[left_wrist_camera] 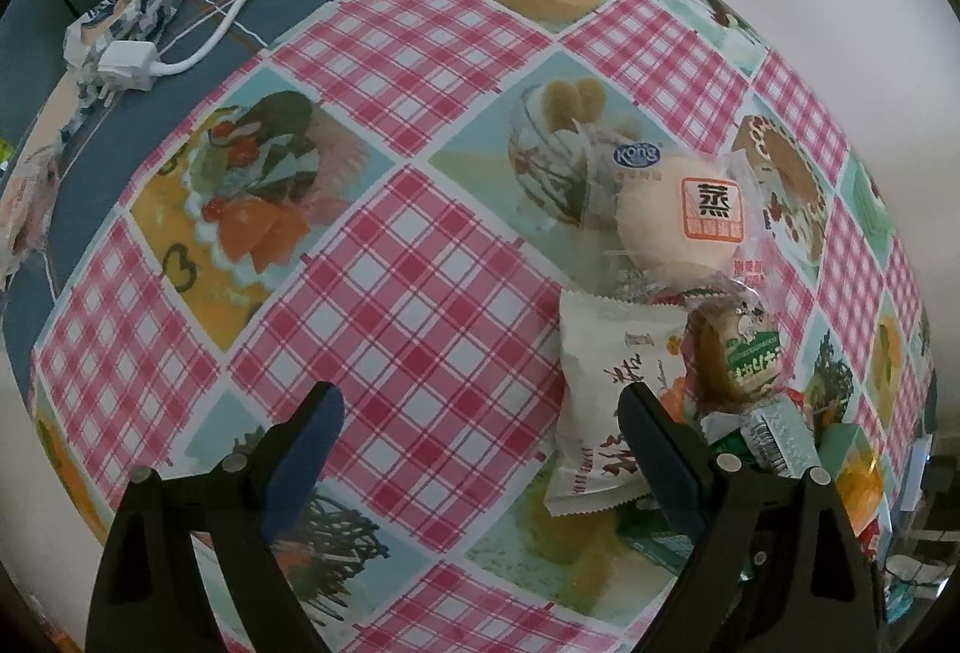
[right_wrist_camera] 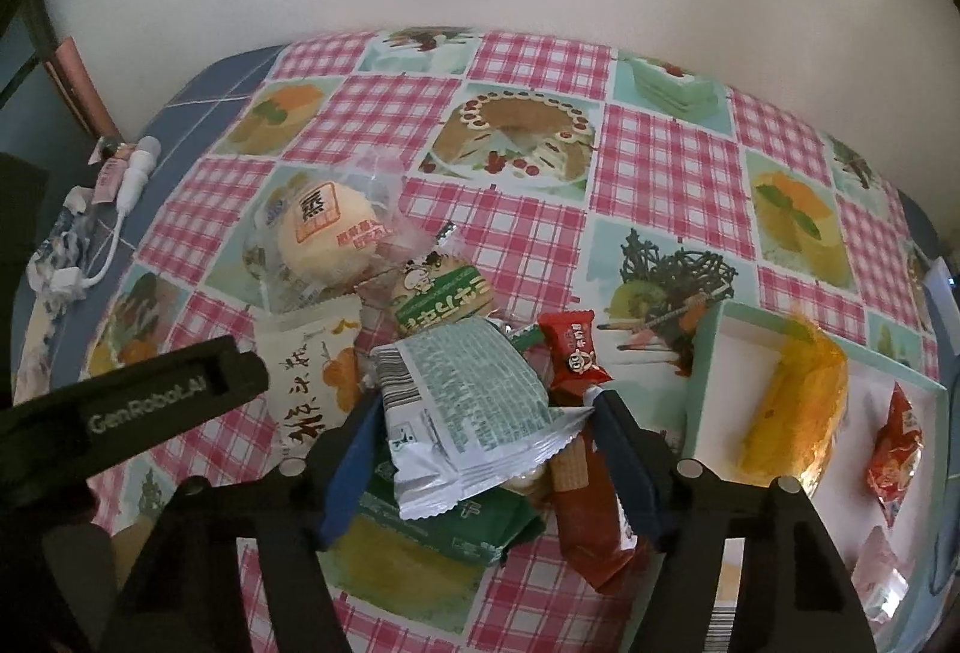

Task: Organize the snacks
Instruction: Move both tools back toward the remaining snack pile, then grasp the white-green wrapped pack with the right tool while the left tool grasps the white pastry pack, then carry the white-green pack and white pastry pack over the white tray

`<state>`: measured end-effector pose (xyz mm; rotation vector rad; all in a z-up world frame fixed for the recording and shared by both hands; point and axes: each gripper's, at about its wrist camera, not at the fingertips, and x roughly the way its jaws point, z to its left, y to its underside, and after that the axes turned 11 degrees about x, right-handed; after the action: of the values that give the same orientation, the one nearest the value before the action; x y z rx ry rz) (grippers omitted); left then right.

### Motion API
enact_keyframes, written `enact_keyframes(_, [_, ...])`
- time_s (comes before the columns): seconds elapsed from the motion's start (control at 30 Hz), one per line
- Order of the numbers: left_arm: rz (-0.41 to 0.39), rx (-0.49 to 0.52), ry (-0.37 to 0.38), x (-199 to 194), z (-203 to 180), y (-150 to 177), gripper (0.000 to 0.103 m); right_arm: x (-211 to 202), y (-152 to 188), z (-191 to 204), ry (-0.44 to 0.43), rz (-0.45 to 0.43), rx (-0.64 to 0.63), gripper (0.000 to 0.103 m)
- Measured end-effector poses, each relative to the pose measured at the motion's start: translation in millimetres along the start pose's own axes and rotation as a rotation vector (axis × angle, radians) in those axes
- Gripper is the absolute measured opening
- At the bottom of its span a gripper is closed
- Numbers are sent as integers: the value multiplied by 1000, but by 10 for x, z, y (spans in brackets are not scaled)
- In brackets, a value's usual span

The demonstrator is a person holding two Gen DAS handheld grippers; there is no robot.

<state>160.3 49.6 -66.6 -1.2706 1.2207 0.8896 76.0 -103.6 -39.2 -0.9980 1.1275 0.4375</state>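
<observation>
A pile of wrapped snacks lies on the checked tablecloth (right_wrist_camera: 522, 239). My right gripper (right_wrist_camera: 480, 413) holds a silver-green packet (right_wrist_camera: 474, 401) between its jaws, above a green packet (right_wrist_camera: 456, 527) and a red wafer bar (right_wrist_camera: 588, 527). A steamed bun pack (right_wrist_camera: 327, 236), a round green-label biscuit (right_wrist_camera: 444, 293) and a white pastry pack (right_wrist_camera: 318, 371) lie beyond. My left gripper (left_wrist_camera: 480, 425) is open and empty over the cloth, its right finger (left_wrist_camera: 660, 449) over the white pastry pack (left_wrist_camera: 606, 401). The bun pack (left_wrist_camera: 678, 221) lies beyond it.
A mint-edged white box (right_wrist_camera: 714, 371) at right holds a yellow-orange pack (right_wrist_camera: 792, 413) and a red pack (right_wrist_camera: 894, 443). A white charger with cable (left_wrist_camera: 198, 11) and crumpled wrappers (left_wrist_camera: 132, 11) lie on the blue cloth at far left. A wall stands behind the table.
</observation>
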Motion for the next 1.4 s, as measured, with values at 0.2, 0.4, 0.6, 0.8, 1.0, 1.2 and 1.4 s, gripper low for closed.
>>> enact_keyframes(0.2, [14, 22, 46, 130, -144, 10, 93, -11, 17, -28, -9, 7, -1, 59])
enact_keyframes(0.4, [18, 72, 91, 271, -386, 16, 93, -34, 16, -162, 2, 13, 28, 59])
enact_keyframes(0.6, [13, 159, 78, 388, -700, -3, 93, -35, 14, -215, -2, 22, 42, 59])
enact_keyframes(0.8, [-16, 206, 23, 366, -901, -7, 59, -41, 20, -223, -2, 24, 46, 59])
enact_keyframes(1.0, [-14, 187, -14, 341, -859, -61, 54, -63, 18, -235, -1, 21, 52, 58])
enact_keyframes(1.2, [-57, 169, -15, 149, -764, -122, 54, -176, -10, -289, -22, 5, 82, 57])
enact_keyframes(1.4, [-122, 167, 9, -187, -630, -162, 54, -386, -56, -387, -50, -30, 122, 57])
